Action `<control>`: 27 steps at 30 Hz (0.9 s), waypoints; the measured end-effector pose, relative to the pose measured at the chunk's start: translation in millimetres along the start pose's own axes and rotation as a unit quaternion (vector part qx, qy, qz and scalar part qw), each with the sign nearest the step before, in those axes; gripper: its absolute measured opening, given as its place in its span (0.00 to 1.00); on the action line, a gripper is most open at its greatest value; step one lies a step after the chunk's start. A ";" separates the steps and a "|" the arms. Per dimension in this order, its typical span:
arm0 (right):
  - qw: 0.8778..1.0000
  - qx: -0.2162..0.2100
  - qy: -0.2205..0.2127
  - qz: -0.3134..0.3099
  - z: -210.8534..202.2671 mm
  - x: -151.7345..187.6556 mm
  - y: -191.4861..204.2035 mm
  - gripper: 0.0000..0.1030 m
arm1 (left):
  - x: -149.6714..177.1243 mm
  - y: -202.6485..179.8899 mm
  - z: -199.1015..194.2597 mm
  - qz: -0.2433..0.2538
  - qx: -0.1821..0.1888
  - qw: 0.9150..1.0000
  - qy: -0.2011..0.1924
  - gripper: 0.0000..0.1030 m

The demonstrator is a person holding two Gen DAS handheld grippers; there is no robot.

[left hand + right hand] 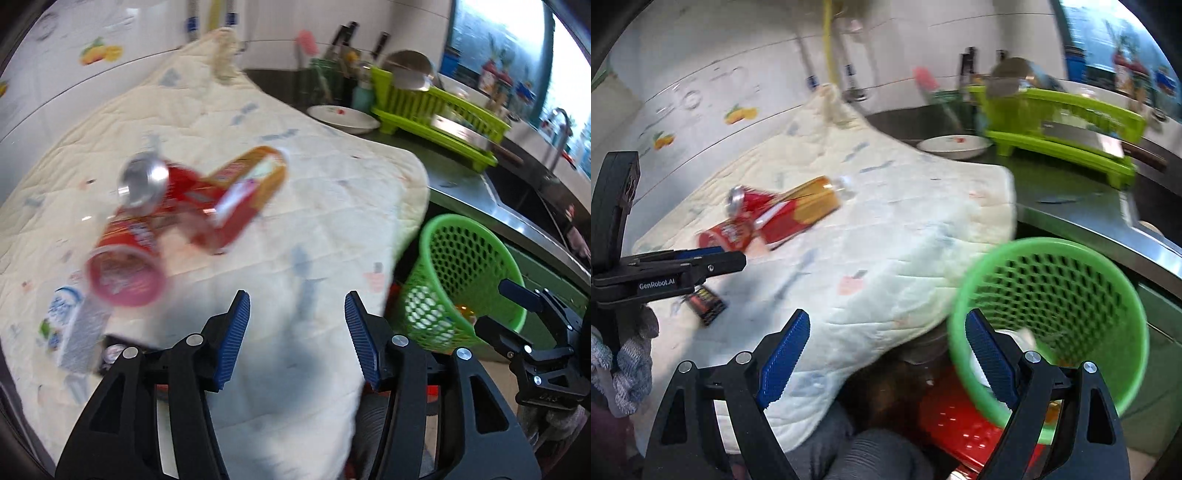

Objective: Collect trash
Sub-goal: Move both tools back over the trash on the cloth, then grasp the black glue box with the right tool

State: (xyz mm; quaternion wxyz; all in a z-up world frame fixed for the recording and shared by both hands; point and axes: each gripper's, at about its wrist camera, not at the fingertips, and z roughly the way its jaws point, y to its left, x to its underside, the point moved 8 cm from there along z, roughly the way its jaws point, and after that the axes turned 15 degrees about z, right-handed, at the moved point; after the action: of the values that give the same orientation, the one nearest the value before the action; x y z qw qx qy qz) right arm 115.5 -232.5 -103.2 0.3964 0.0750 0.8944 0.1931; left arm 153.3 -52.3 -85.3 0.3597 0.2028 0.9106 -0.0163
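both grippers were wide open and empty. red can [147, 184] lay ahead-left of my left gripper [297, 332], long axis pointing away; green basket [1052, 317] beside right gripper [886, 354].

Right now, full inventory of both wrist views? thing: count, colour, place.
quilted cloth: 1, cream, draped over the counter
can: 1, red, silver end, lying on the cloth
wrappers and tubes: several, red and orange, beside the can; blurred
carton: 1, white and blue, cloth's near-left edge
small packet: 1, black and red, on the cloth
mesh basket: 1, green, off the cloth's right corner, something white inside
dish rack: 1, lime, on the counter
bowl: 1, white, by the rack
left tongs: open, empty
right tongs: open, empty
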 end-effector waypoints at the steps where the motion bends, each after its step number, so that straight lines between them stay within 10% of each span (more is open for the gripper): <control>1: 1.000 -0.007 0.006 -0.009 4.4 1.0 9.3 0.81 | 3.6 9.4 -4.1 -0.005 -0.006 1.000 -0.001 0.53; 27: 0.945 -0.161 0.143 -0.248 98.9 68.4 231.3 0.74 | 99.4 202.6 -66.6 -0.137 -0.129 0.982 0.007 0.55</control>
State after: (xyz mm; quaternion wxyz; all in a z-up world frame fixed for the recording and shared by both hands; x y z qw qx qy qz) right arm 137.9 26.9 -116.6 0.3062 -0.2423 0.8892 0.2384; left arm 121.8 180.7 -78.2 0.3707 0.0282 0.9268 0.0531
